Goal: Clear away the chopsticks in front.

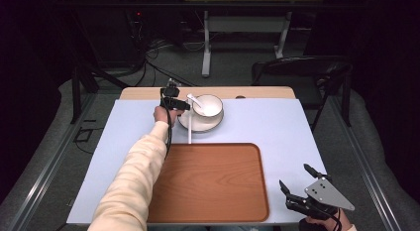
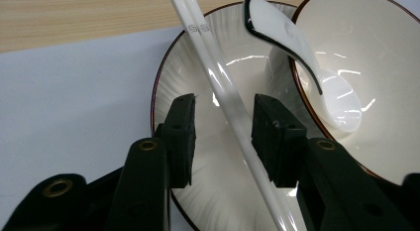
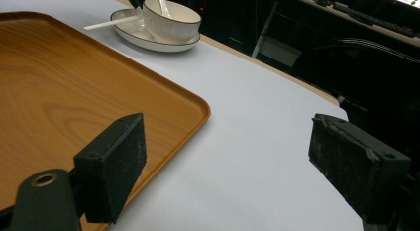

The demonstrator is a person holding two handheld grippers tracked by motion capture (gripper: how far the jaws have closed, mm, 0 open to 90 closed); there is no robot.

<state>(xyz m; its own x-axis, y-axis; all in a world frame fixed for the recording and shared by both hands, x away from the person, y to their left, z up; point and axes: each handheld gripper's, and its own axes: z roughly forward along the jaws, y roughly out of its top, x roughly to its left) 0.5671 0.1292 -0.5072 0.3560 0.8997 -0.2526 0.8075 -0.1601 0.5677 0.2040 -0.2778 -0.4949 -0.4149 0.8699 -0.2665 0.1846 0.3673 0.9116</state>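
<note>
A pair of white chopsticks (image 2: pixel 223 97) lies across a white plate (image 2: pixel 173 82) with a dark rim, its lower end sticking out toward the tray (image 1: pixel 189 129). On that plate stands a white bowl (image 2: pixel 376 67) with a white spoon (image 2: pixel 297 52) leaning in it. My left gripper (image 2: pixel 225 109) reaches in from the plate's left side (image 1: pixel 184 106). Its jaws straddle the chopsticks: the right pad is close against them, the left pad stands apart. My right gripper (image 1: pixel 294 175) hovers wide open over the table's near right corner, with nothing between its pads (image 3: pixel 237 142).
A brown wooden tray (image 1: pixel 208 181) takes up the near middle of the pale blue table cover (image 1: pixel 277 127). A dark folding chair (image 1: pixel 302 72) stands beyond the table's far right corner. Another table's legs (image 1: pixel 205 47) stand farther back.
</note>
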